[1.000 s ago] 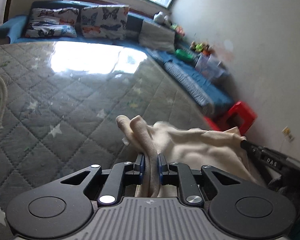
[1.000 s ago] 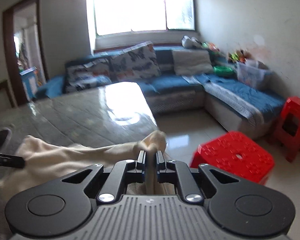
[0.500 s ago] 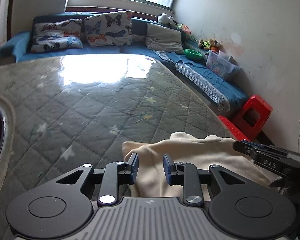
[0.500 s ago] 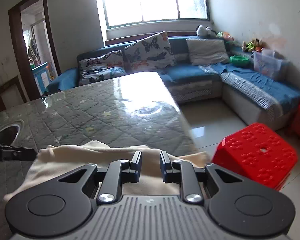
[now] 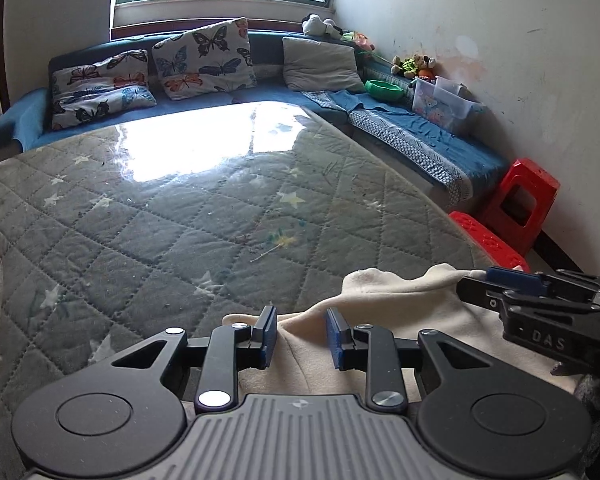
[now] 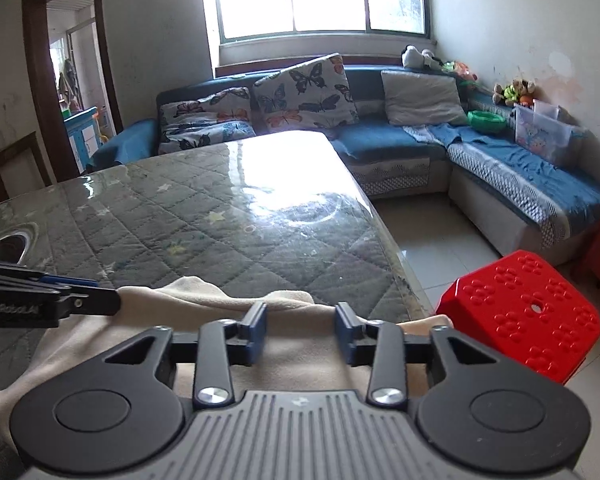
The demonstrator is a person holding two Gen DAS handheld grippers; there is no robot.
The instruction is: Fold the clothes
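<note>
- Cream garment point(image 5: 412, 320), soft fleecy fabric, plain, no print visible; lay bunched and folded over itself, with rounded ridges along its far edge.
- It sat on the table point(image 5: 180, 240) at the near edge by the right-hand corner, at about 5 o'clock in the left wrist view and 6 to 7 o'clock in the right wrist view point(image 6: 220, 300).
- Long axis ran left-right across both views, along the near table edge; one end lumped up at about 4 o'clock in the left view; which end was collar or hem could not be told.
- Left hand-held gripper point(image 5: 302, 336): jaws parted, just been opening; cloth lay below and between the blue pads, not pinched.
- Right hand-held gripper point(image 6: 300, 330): jaws parted wider, just been opening; cloth under the gap, not clamped.
- Table covered by grey quilted star-print cloth under a glossy clear sheet.
- Red stool point(image 6: 520, 312) on the floor at 4 o'clock, right view, just off the table corner.
</note>
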